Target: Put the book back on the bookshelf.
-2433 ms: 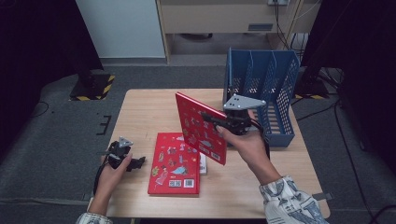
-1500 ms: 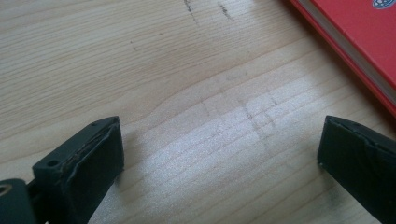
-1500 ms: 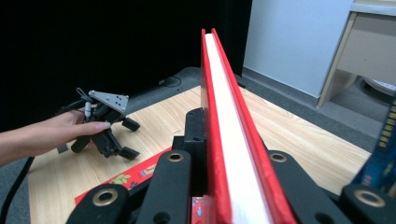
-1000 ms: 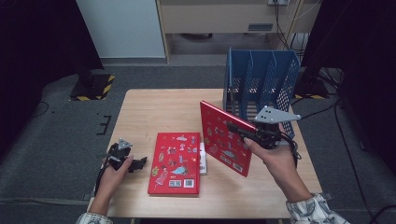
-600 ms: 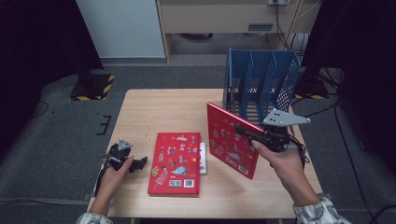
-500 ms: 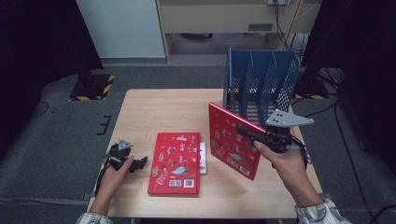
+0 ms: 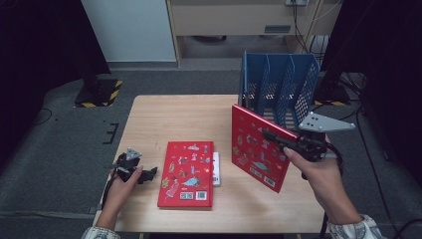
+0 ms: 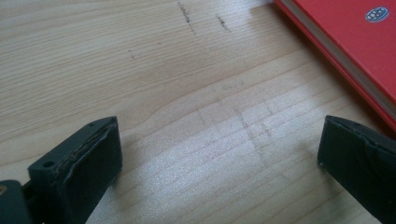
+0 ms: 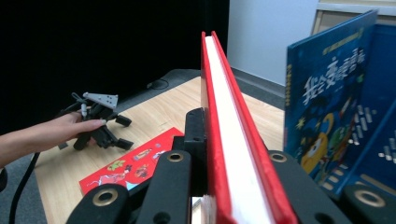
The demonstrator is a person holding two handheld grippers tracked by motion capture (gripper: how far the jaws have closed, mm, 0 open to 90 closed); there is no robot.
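Observation:
My right gripper (image 7: 292,144) is shut on a red picture book (image 7: 258,147), holding it upright and tilted over the table's right side, just in front of the blue file rack (image 7: 278,85). In the right gripper view the book's spine edge (image 9: 223,116) runs up between the jaws, and a blue book (image 9: 327,100) stands in the rack beside it. A second red book (image 7: 187,174) lies flat on the table's front middle. My left gripper (image 7: 135,170) rests open on the table left of it, and its own view has bare wood between the jaws (image 8: 219,172) with that book's corner (image 8: 348,44) at upper right.
A white object (image 7: 215,169) pokes out from under the flat book's right edge. The wooden table (image 7: 174,117) has bare surface at the back left. Grey floor surrounds it, with cables behind the rack.
My right gripper has carried the upright red book rightward and lower, from the table's middle toward the front of the rack. The left gripper and the flat book have stayed put.

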